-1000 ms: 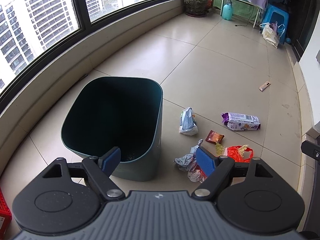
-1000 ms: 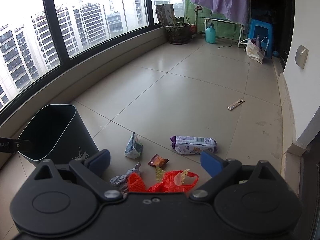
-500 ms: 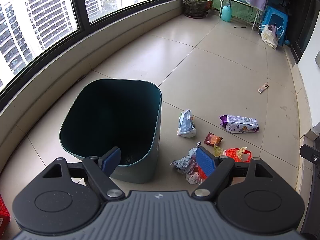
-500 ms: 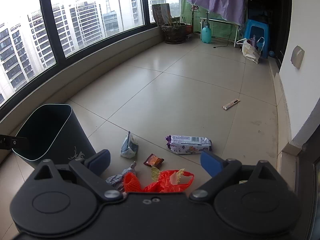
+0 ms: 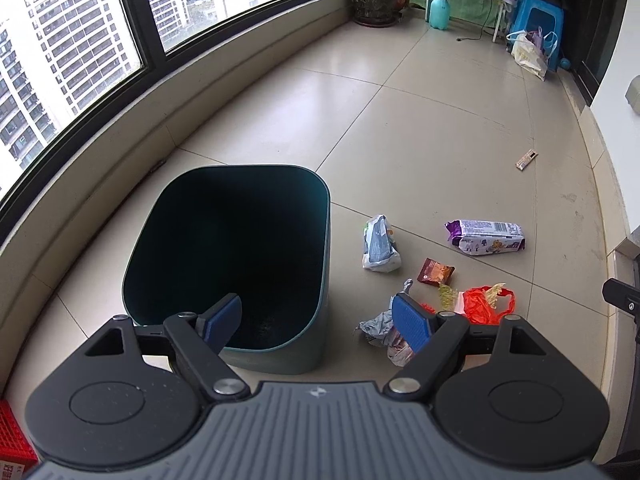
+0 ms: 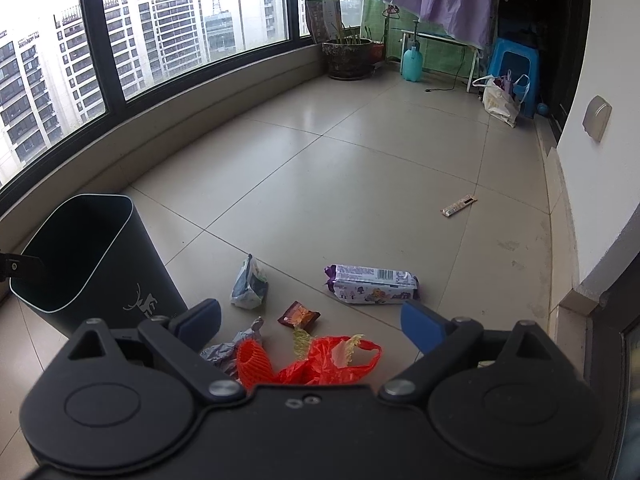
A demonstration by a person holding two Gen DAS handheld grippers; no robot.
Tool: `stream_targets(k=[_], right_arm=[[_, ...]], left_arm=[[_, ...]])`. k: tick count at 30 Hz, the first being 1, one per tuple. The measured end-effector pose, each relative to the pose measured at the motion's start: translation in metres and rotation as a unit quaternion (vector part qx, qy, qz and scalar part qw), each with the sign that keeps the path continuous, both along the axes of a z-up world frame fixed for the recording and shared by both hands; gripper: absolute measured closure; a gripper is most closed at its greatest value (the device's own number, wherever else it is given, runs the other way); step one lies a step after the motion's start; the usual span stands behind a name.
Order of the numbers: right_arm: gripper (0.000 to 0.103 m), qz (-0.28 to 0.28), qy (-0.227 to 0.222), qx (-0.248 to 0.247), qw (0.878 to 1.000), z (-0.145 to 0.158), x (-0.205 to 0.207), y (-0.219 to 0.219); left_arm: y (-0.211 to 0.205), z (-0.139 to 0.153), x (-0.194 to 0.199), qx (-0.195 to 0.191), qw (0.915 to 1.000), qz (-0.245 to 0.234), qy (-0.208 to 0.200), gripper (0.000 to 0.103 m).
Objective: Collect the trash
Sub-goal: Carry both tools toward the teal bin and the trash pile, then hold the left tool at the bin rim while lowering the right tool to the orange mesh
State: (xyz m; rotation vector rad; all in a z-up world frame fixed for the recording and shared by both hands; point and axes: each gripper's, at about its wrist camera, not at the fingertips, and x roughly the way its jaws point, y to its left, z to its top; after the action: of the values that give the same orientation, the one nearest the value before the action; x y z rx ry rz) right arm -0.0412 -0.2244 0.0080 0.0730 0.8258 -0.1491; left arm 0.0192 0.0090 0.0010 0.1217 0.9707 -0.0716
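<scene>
A dark green trash bin (image 5: pixel 325 240) (image 6: pixel 132 280) stands on the tiled floor. Trash lies to its right: a white-blue crumpled bag (image 5: pixel 380 246) (image 6: pixel 249 282), a purple-white snack pack (image 5: pixel 486 237) (image 6: pixel 374 284), a small brown wrapper (image 5: pixel 435 272) (image 6: pixel 299 314), a grey crumpled wrapper (image 5: pixel 378 326) (image 6: pixel 234 346), a red plastic bag (image 5: pixel 486 304) (image 6: pixel 328 364) and an orange foam net (image 6: pixel 252 362). My left gripper (image 5: pixel 318 322) hangs open over the bin's near rim. My right gripper (image 6: pixel 310 322) hangs open above the red bag, nothing between its fingers.
A small flat stick wrapper (image 5: pixel 527 159) (image 6: pixel 459 205) lies farther off by the right wall. A plant pot (image 6: pixel 346 56), a teal spray bottle (image 6: pixel 412 62), a blue stool (image 6: pixel 514 68) and a shopping bag (image 6: pixel 500 98) stand at the far end. Window wall curves along the left.
</scene>
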Motion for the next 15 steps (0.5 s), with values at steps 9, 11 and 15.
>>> stream_targets(k=[9, 11, 15], right_arm=[[0.010, -0.003, 0.024, -0.019, 1.000, -0.012, 0.015, 0.004], [0.010, -0.004, 0.030, -0.019, 0.999, -0.014, 0.016, 0.003], [0.010, -0.005, 0.039, -0.020, 0.999, -0.017, 0.018, 0.002]], left_arm=[[0.042, -0.006, 0.019, 0.030, 0.9994, 0.008, -0.016, 0.021], [0.052, -0.007, 0.023, 0.042, 0.9989, 0.009, -0.019, 0.021], [0.071, -0.009, 0.034, 0.057, 0.9980, 0.020, -0.019, 0.021]])
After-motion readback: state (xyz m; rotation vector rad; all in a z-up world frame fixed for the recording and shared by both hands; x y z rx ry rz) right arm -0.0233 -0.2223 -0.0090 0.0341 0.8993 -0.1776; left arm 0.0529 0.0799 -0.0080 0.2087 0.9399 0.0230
